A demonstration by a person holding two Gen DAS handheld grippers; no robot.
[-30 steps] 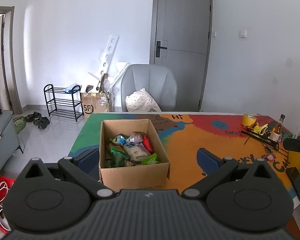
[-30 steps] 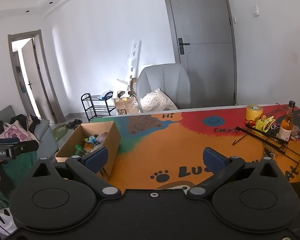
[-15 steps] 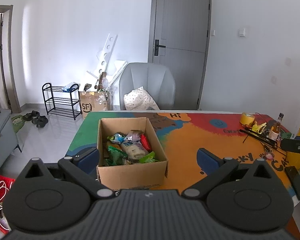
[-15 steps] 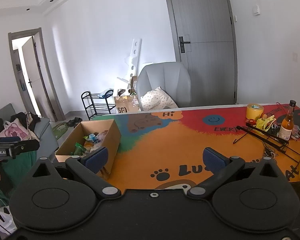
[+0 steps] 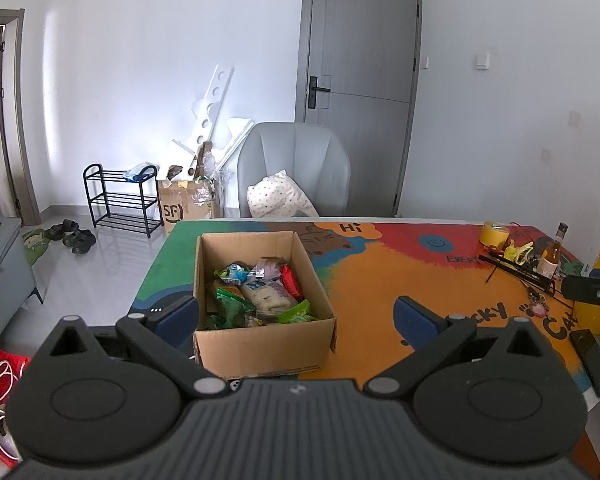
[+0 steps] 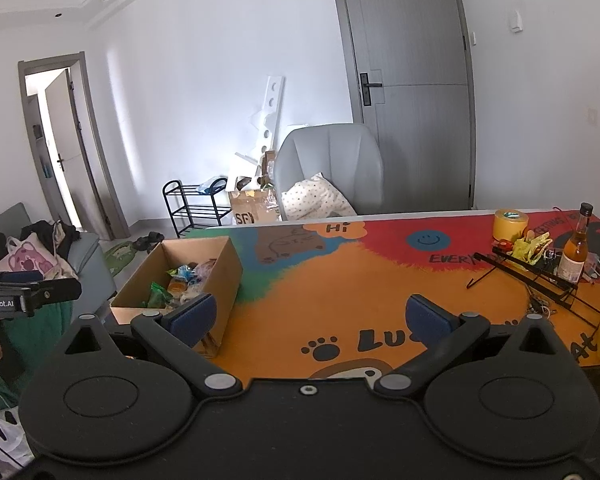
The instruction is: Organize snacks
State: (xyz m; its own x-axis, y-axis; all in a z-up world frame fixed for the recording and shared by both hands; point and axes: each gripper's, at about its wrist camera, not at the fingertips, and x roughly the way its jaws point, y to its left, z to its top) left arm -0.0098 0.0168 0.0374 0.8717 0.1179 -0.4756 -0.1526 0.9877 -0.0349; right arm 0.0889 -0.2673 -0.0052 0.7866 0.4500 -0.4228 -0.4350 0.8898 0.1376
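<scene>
An open cardboard box (image 5: 260, 344) (image 6: 224, 268) stands on the left part of the colourful table mat, holding several snack packets (image 5: 260, 292) (image 6: 180, 280) in green, red, blue and white wrappers. My left gripper (image 5: 296, 316) hangs open above the table's near edge, its blue pads (image 5: 416, 318) spread on either side of the box's front. Over the orange middle of the mat, to the right of the box, my right gripper (image 6: 312, 316) is open with nothing between its pads.
At the table's right end sit a yellow tape roll (image 6: 510, 224), a small amber bottle (image 6: 576, 252), a black wire stand (image 6: 532, 276) and a black phone (image 5: 592, 360). A grey chair (image 5: 292, 168) with a cushion stands behind the table. A sofa (image 6: 84, 256) lies left.
Both views have drawn back and risen slightly, so the box and table look a little smaller and lower. Both grippers stay open.
</scene>
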